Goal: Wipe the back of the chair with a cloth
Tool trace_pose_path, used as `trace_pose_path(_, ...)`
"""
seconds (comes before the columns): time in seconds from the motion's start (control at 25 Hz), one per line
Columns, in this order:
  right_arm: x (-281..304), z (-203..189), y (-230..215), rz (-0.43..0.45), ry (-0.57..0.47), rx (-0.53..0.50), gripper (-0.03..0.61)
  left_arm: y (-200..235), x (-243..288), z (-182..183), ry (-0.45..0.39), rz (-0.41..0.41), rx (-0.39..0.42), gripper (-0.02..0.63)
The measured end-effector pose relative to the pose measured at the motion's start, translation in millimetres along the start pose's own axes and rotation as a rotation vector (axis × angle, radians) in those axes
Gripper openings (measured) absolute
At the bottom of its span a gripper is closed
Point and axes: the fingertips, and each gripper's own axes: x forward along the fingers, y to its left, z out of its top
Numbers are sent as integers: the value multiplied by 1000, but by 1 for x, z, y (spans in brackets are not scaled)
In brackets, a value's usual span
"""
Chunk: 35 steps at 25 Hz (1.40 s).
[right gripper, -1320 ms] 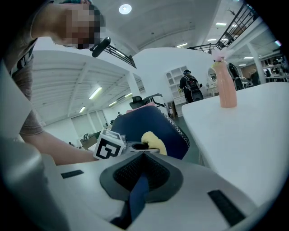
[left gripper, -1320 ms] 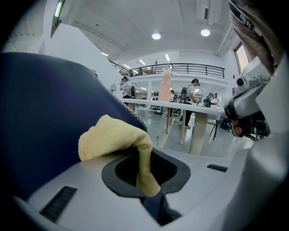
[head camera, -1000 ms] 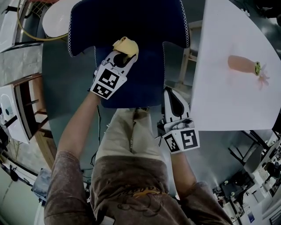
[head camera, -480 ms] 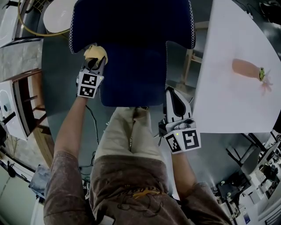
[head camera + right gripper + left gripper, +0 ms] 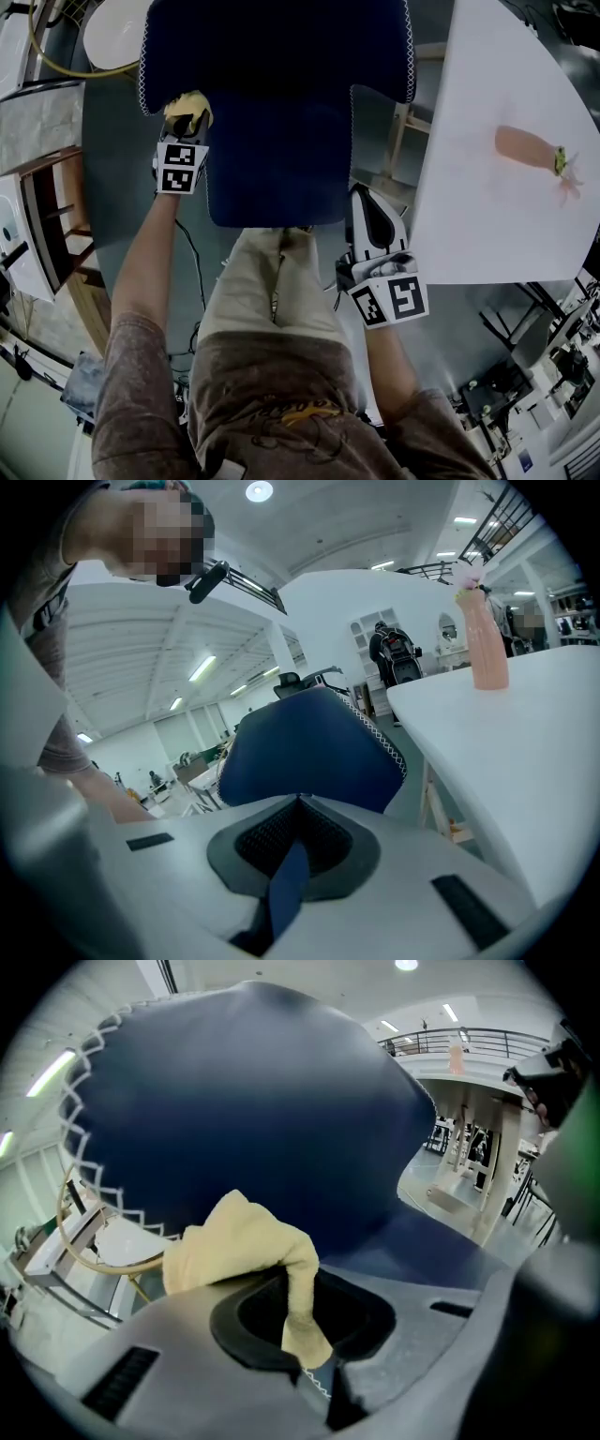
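Grey floor (image 5: 117,178), white table (image 5: 487,225) with pink vase (image 5: 525,147), wooden shelving (image 5: 56,223) at left, ceiling strip lights (image 5: 202,667).

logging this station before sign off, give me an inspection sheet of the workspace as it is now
surface: navy chair back; white table to its right
job's things: yellow cloth at the chair back's left edge
clutter: pink vase standing on the white table
grippers: left gripper shut on the cloth; right gripper jaws together, holding nothing, beside the chair
cables: yellow hose looped at upper left; dark cable hanging by the left arm
surroundings: wooden shelf, round white tabletop, grey floor
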Motion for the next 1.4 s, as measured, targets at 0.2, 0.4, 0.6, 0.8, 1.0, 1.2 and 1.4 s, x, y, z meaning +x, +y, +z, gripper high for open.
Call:
trace_pose_path(0.2,0,-7,-4,-10,9,16,26,-4,18,15,-22,2,-47,52)
trace_pose_path(0.4,-1,-8,-12,-17,11,21,26,-17,32,27,-29,-16,-44,52)
trace_pose_path(0.6,-1,-12,-18,-19,17,20,26,-39,44,43,-49,-55,-39,52)
trace_pose_path(0.8,0,-11,-20,-15,15,25,26,-60,52,57,-43,-95,0,52)
trace_pose_path(1.0,2,-12,-20,-9,15,30,26,-89,60,74,-60,-155,25,52)
trace_pose_path(1.2,4,-12,-19,-2,13,31,26,-117,67,95,-72,-208,50,52)
trace_pose_path(1.4,5,-11,-18,0,10,37,26,-153,73,120,-103,-287,77,52)
